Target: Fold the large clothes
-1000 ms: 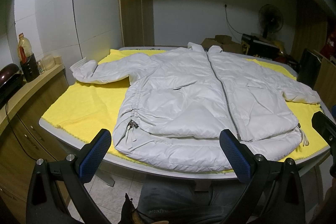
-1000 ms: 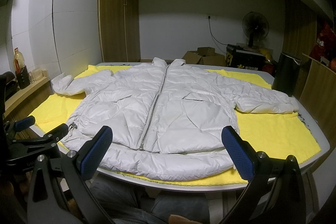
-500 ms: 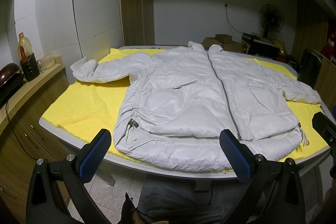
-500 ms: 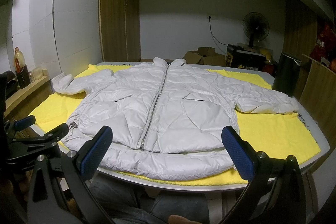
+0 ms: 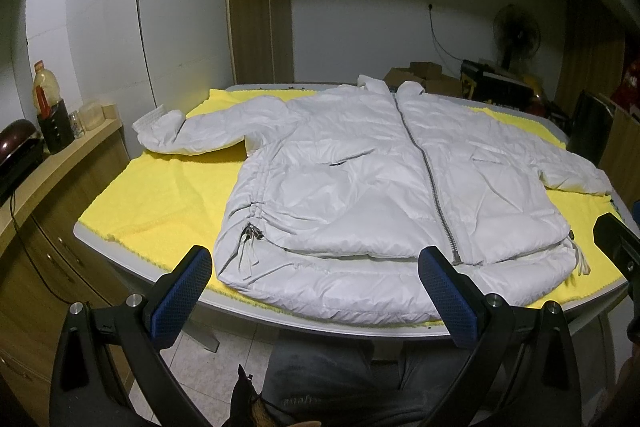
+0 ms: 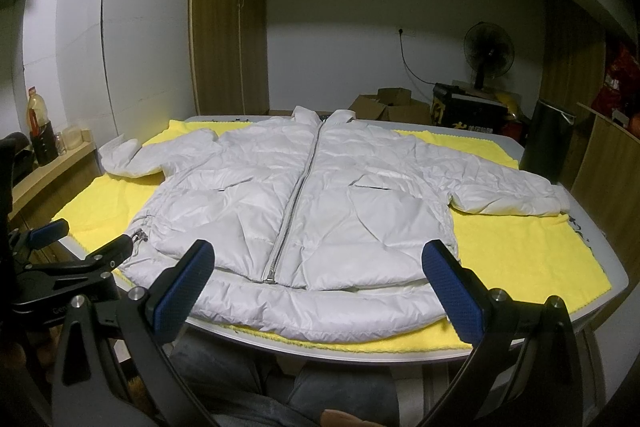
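- A white puffer jacket point(image 5: 360, 195) lies spread flat, front up and zipped, on a yellow cloth point(image 5: 160, 195) that covers most of the table point(image 6: 608, 251).
- Its shell is smooth, slightly glossy and creased, quilted into soft puffy panels; a grey metal zipper point(image 6: 298, 195) runs straight from the collar at the far edge down to a thick rolled hem at the near edge.
- One sleeve point(image 5: 192, 131) reaches toward the table's left edge and ends in a ribbed cuff; the other sleeve point(image 6: 512, 193) stretches toward the right edge.
- Gathered ruching and drawcords point(image 5: 250, 243) mark the jacket's left side seam near the hem.
- The yellow cloth looks like nubby towelling with a scalloped border.
- The left gripper point(image 5: 316, 291) hovers short of the near edge, jaws spread wide, holding nothing; its pads point(image 5: 182, 291) are blue with a fine dimpled texture on black frames.
- The right gripper point(image 6: 320, 289) hovers likewise, wide open and empty, before the hem.
- Grey trousers below the table edge carry small printing, too blurred to read; a dark box point(image 6: 460, 107) behind the table bears yellow characters, also illegible.
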`<state>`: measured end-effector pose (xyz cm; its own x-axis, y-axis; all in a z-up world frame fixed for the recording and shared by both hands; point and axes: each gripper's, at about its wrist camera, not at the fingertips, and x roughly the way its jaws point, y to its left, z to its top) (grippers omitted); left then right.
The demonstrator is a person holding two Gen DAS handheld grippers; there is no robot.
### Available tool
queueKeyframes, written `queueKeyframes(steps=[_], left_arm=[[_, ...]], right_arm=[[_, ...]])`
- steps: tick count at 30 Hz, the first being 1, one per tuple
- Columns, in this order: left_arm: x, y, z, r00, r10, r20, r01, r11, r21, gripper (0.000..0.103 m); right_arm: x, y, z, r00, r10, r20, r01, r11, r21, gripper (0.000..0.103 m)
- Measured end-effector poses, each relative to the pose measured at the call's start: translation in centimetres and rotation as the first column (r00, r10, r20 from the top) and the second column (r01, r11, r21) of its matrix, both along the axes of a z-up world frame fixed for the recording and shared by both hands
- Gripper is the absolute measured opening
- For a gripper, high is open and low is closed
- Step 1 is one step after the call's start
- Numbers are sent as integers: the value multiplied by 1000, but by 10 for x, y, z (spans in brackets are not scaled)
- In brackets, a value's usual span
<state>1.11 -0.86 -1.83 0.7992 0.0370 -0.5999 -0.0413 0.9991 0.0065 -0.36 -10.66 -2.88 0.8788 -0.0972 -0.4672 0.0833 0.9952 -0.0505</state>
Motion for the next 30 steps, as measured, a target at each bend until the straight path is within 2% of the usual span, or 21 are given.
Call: queueKeyframes(steps=[30], left_arm=[[0,0,-2,1000,-2,-6,2,1000,1,103]], right_arm=[[0,2,-4,1000,4,-7,-4,1000,-4,103]])
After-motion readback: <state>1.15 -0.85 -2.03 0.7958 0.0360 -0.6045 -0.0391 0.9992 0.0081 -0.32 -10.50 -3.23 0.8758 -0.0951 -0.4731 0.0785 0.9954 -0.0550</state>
